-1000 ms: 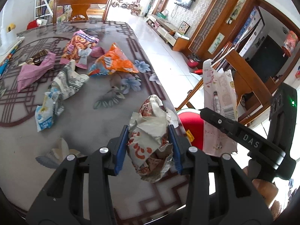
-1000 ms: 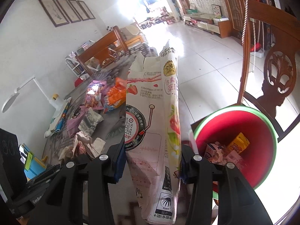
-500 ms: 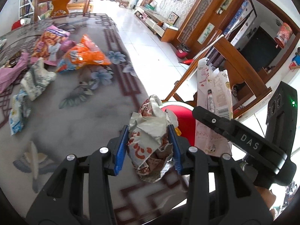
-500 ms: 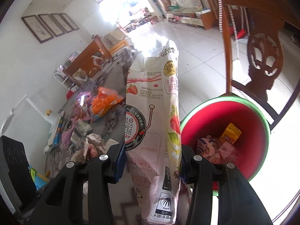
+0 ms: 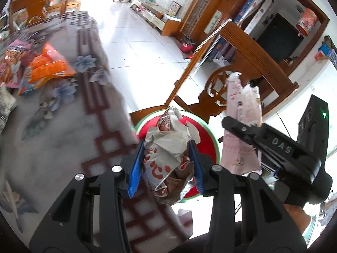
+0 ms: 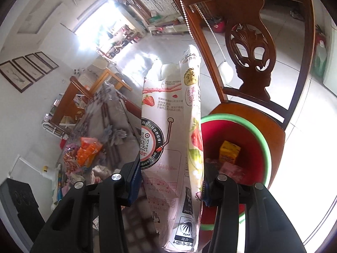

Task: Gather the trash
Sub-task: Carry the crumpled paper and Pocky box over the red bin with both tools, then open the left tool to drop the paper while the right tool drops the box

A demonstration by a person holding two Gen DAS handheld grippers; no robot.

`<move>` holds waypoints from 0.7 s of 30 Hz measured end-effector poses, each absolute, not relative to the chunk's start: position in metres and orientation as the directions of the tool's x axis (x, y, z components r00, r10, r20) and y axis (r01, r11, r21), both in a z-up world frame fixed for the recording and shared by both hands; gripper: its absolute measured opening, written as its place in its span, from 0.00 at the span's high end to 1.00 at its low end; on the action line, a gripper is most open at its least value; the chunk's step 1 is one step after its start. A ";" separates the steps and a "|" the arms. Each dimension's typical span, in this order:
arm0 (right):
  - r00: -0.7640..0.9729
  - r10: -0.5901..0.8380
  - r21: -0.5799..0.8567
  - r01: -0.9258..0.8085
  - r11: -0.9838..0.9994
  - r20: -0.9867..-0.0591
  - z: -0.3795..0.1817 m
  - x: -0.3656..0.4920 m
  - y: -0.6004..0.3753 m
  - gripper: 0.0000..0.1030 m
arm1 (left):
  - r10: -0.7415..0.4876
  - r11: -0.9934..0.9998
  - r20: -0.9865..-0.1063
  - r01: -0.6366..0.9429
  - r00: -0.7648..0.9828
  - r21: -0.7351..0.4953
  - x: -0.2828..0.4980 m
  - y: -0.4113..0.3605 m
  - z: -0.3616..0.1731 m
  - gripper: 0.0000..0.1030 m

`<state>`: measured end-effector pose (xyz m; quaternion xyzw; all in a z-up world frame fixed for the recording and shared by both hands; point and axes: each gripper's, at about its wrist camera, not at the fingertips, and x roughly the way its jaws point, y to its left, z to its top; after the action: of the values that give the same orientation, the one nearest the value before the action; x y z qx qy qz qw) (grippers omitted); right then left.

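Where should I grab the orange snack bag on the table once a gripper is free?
Judging from the left wrist view, the orange snack bag lies flat and crumpled on the table, beside a pink wrapper. Probably come from above and pinch a raised crease near its middle, jaws across the narrow width; the flat edges offer little to catch.

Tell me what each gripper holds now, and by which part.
Left gripper: crumpled wrapper, pinched across its lower middle. Right gripper: pink snack box, clamped by its lower sides.

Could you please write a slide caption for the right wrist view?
Right gripper holding a pink strawberry snack box upright beside the red bin on a wooden chair.
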<state>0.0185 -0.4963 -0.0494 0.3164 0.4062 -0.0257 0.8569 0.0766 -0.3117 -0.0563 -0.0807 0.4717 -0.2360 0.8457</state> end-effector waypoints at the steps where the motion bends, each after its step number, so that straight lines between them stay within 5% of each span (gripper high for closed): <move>1: 0.665 0.211 0.517 0.302 0.801 -0.716 -0.050 0.018 -0.497 0.57 | -0.478 0.874 -0.759 0.323 0.443 -0.362 0.077 -0.314 -0.057 0.61; 21: 0.633 0.163 0.462 0.342 0.818 -0.757 -0.056 0.019 -0.501 0.54 | -0.469 0.879 -0.780 0.307 0.414 -0.366 0.090 -0.322 -0.073 0.59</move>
<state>0.0188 -0.5015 -0.0556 0.2967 0.4252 -0.0526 0.8535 0.0903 -0.3218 -0.0735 -0.0829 0.4890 -0.2320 0.8368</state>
